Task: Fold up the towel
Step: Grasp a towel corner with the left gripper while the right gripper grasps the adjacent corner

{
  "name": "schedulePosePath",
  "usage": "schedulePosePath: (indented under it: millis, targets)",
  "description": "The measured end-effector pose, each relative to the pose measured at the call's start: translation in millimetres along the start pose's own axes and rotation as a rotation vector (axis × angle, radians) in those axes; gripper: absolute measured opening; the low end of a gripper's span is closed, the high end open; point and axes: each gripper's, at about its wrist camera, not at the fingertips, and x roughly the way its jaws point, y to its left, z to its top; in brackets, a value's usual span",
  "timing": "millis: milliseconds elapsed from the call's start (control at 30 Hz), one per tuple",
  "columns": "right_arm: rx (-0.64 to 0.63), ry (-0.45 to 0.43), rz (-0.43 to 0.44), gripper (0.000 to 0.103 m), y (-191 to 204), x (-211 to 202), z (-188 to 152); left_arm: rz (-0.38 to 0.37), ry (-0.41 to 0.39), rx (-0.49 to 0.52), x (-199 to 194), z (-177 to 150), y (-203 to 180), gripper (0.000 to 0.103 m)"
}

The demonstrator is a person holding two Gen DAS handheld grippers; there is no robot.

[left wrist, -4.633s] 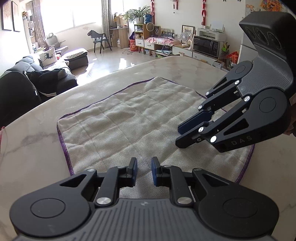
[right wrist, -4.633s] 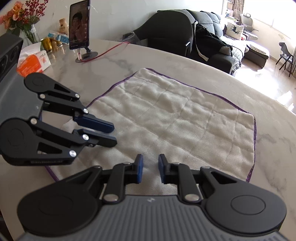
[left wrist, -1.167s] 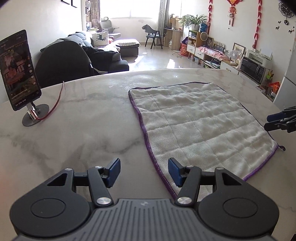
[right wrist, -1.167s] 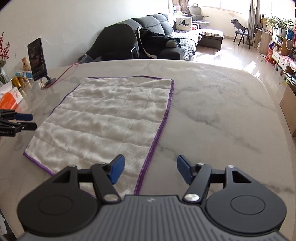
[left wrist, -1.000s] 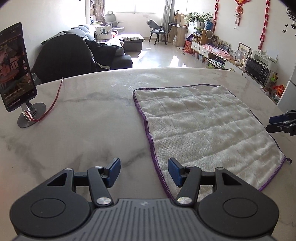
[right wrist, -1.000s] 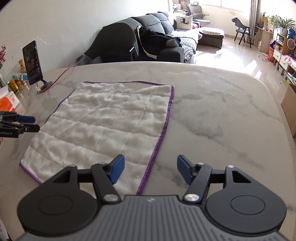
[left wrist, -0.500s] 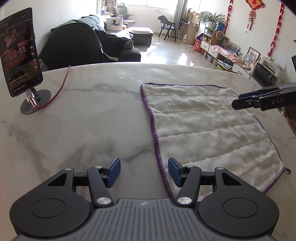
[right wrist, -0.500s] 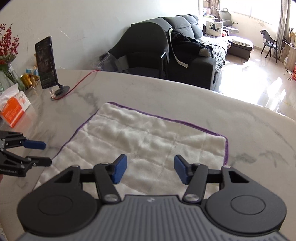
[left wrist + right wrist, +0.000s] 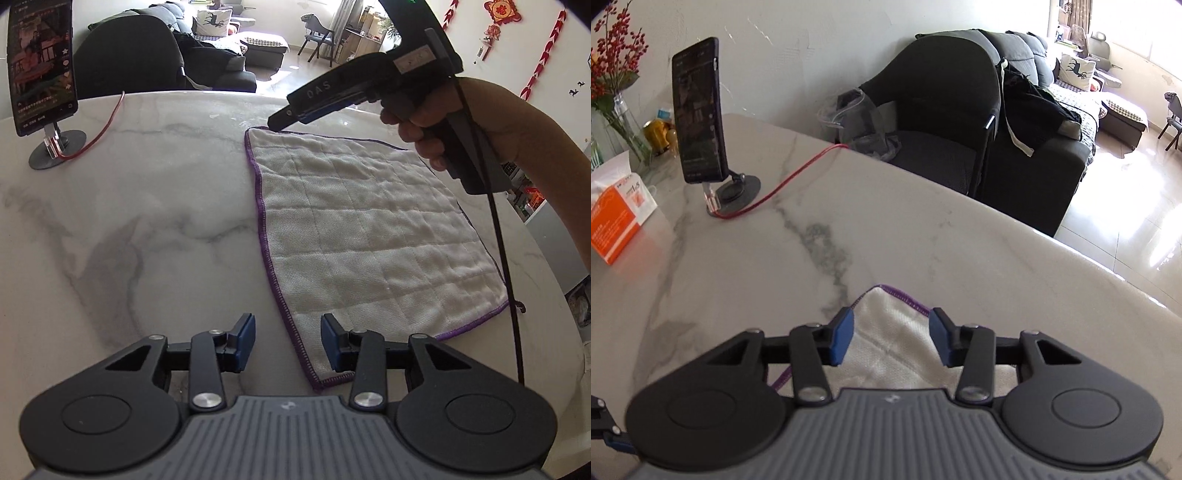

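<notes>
A white towel with purple stitched edges lies flat on the marble table. My left gripper is open, its jaws either side of the towel's near left corner, low over the table. My right gripper is open, its jaws either side of the towel's far left corner, which shows between its blue pads. In the left wrist view the right gripper reaches across over the towel, held by a hand, with its tips at that far corner.
A phone on a round stand with a red cable stands at the table's far left; it also shows in the right wrist view. An orange tissue box and a vase of red flowers are beside it. A dark chair stands past the table edge.
My right gripper has swung across over the towel to its far left corner, still open. My left gripper has edged forward at the near left corner, still open.
</notes>
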Motion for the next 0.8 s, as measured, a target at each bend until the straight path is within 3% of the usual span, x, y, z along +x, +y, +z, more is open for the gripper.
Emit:
schedulePosePath:
  millis: [367,633,667,733,800]
  targets:
    - [-0.097,0.046,-0.031,0.046,19.0,29.0,10.3,-0.013,0.151,-0.067,7.0,1.7,-19.6,0.040]
    - [-0.120,0.060,-0.023,0.043,23.1,36.5,11.7,0.018,0.148,-0.104,8.6,-0.2,-25.4,0.039]
    - [-0.121,0.060,-0.018,0.042,23.4,36.6,11.9,0.019,0.146,-0.114,7.8,-0.6,-24.6,0.036]
    - [-0.122,0.061,-0.003,0.031,24.2,36.5,11.7,0.027,0.145,-0.146,7.7,-1.2,-20.7,0.009]
    - [-0.126,0.061,0.003,0.019,25.7,36.2,11.5,0.004,0.145,-0.197,8.8,-1.9,-13.8,0.006]
